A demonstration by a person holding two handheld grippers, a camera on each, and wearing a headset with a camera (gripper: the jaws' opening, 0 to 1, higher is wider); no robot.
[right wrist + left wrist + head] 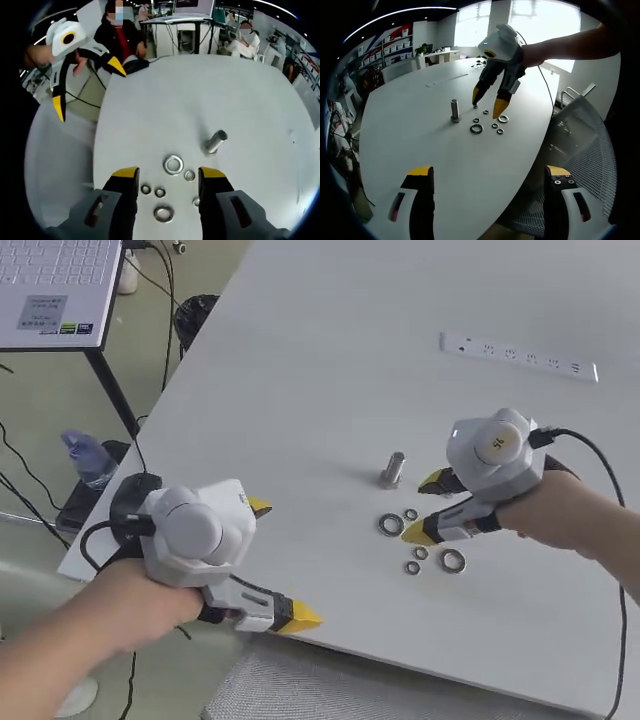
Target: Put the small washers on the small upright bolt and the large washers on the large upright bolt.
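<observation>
As the washers (381,525) look thin, hard and slippery, the right gripper (419,507), jaws apart, should pinch one rim; left gripper (285,562) equally spread

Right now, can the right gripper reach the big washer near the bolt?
Probably yes. The right gripper hovers open close to the washer, which lies just ahead between its fingers; nothing blocks it.

Steel bolt (393,469) upright; 2 lg washers (390,525), several sm washers (421,553) flat nearby, loose.

Shiny metal washers (390,525), matt tabletop (330,370)
</observation>
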